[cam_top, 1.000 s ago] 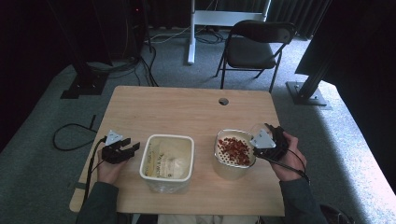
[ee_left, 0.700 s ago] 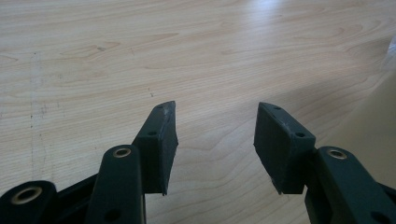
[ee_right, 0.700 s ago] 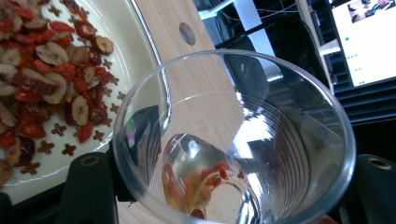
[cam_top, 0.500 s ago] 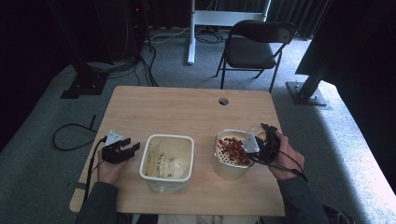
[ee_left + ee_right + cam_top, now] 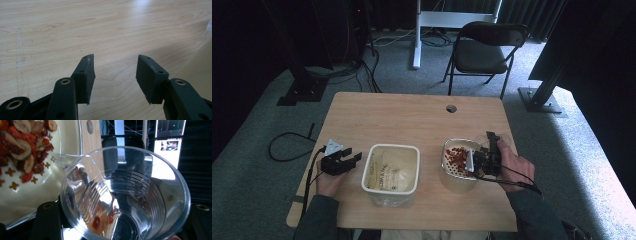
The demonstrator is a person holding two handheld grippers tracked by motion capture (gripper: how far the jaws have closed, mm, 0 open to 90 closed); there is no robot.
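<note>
The right gripper clasps a clear ribbed plastic cup, tipped on its side at the rim of a round white bowl of red dried fruit and cereal on the pale wooden table. The left gripper rests with jaws wide apart and empty, just beside a square white container.

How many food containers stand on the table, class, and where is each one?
2. A square white tub stands near the table's middle, beside the open left tongs. A round bowl of red pieces stands to its right, by the right tongs holding a clear cup.
</note>
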